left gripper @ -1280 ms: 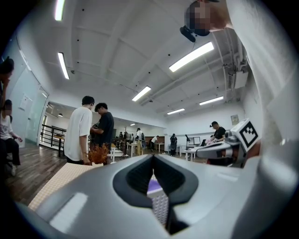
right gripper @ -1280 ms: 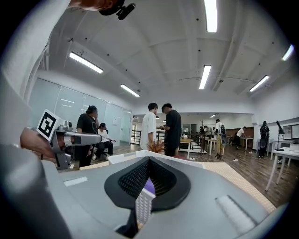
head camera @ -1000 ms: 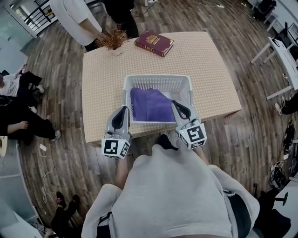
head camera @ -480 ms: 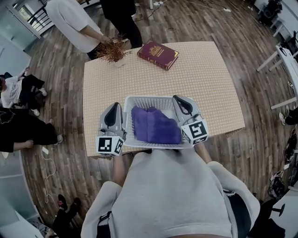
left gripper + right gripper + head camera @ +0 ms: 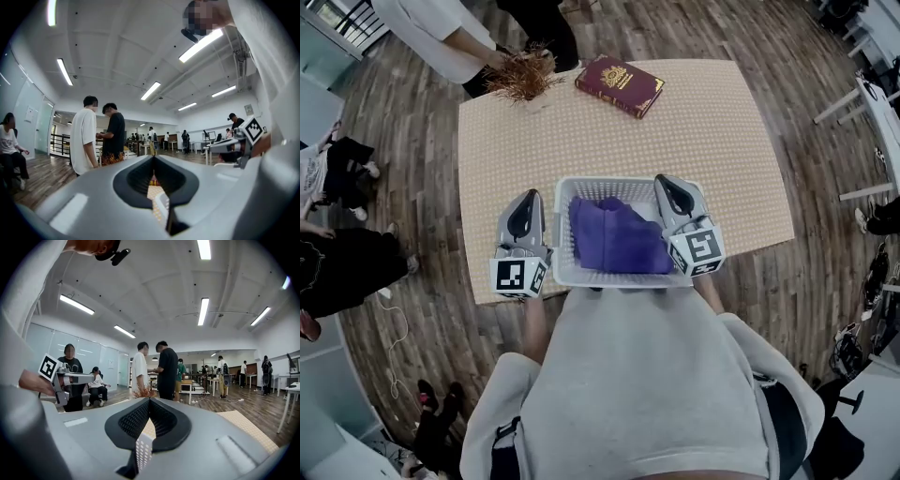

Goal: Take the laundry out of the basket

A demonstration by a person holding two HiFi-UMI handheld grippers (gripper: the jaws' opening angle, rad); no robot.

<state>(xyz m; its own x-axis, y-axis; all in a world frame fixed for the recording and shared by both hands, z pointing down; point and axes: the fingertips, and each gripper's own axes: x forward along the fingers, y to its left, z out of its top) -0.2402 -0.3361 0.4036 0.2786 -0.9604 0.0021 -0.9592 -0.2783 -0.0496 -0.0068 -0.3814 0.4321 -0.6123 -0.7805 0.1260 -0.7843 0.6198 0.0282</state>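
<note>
A white perforated laundry basket [image 5: 619, 181] stands at the near edge of the beige table [image 5: 712, 141], with purple laundry [image 5: 614, 234] folded inside it. My left gripper [image 5: 528, 194] lies level just outside the basket's left wall. My right gripper [image 5: 664, 180] lies along the top of the right wall. In the left gripper view the jaws [image 5: 153, 157] meet at their tips, and in the right gripper view they [image 5: 149, 399] do the same. A strip of white perforated basket wall [image 5: 140, 451] shows low in the slot of each view. I see no cloth between either pair of jaws.
A dark red book [image 5: 619, 86] lies at the table's far side, next to a dried reddish plant [image 5: 520, 80]. Two people [image 5: 441, 28] stand beyond the far edge. More people sit on the wooden floor at the left [image 5: 337, 262].
Both grippers have slid forward from the basket's near corners to lie along its left and right sides. The basket and the laundry have stayed in place.
</note>
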